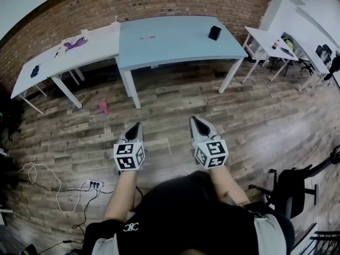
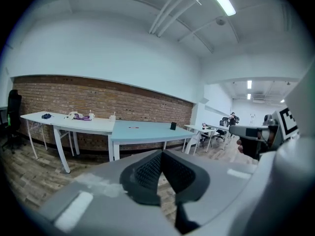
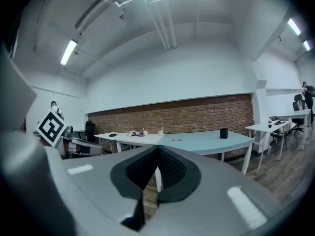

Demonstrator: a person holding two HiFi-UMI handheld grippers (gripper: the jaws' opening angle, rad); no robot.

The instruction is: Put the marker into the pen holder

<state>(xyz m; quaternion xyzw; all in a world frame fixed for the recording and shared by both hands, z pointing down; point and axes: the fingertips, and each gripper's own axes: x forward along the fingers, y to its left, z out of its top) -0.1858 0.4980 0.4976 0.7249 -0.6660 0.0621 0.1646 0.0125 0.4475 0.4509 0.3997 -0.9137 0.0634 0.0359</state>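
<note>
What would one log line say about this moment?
left tongs: shut, empty | right tongs: shut, empty | marker: on blue table | pen holder: apart from marker

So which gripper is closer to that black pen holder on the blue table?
Right. The right gripper hangs over the floor, well short of the pen holder and almost in line with it; the left gripper sits beside the right one, farther left.
</note>
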